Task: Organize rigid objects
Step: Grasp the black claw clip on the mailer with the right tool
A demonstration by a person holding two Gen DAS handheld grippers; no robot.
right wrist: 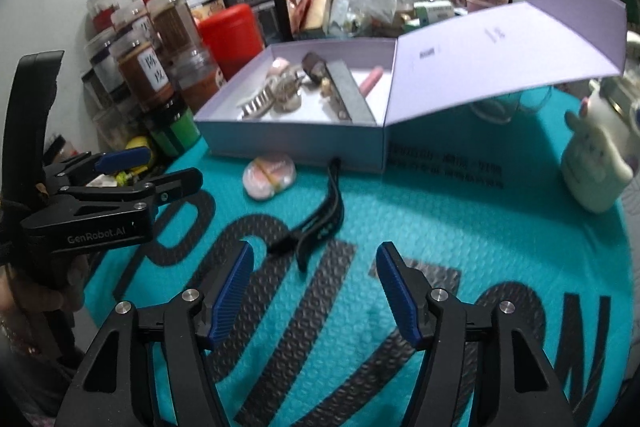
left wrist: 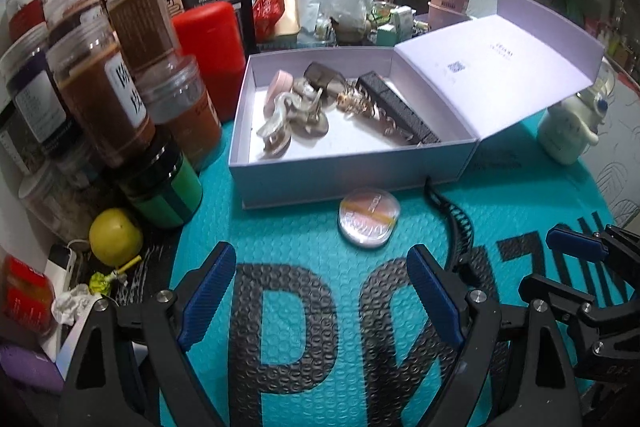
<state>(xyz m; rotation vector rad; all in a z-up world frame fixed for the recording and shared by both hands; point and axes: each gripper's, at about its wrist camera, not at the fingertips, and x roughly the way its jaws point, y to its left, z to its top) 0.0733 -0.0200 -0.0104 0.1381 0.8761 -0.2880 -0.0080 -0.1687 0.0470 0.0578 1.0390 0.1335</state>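
Note:
An open lilac box [left wrist: 344,167] [right wrist: 292,139] stands on the teal mat, its lid folded back to the right. Inside lie hair clips [left wrist: 288,115] [right wrist: 272,95], a long dark case [left wrist: 396,111] [right wrist: 352,95] and small trinkets. A round clear compact [left wrist: 369,218] [right wrist: 269,175] lies on the mat just in front of the box. A black toothed hair clip [left wrist: 456,223] [right wrist: 320,223] lies to its right. My left gripper [left wrist: 324,299] is open and empty, short of the compact. My right gripper [right wrist: 316,291] is open and empty, just short of the black clip.
Spice jars [left wrist: 100,83] [right wrist: 140,67], a red canister [left wrist: 212,55] [right wrist: 232,35] and a green tin [left wrist: 168,191] crowd the left. A lime [left wrist: 115,237] lies front left. A cream figurine [left wrist: 568,131] [right wrist: 596,167] stands at right. Clutter fills the back.

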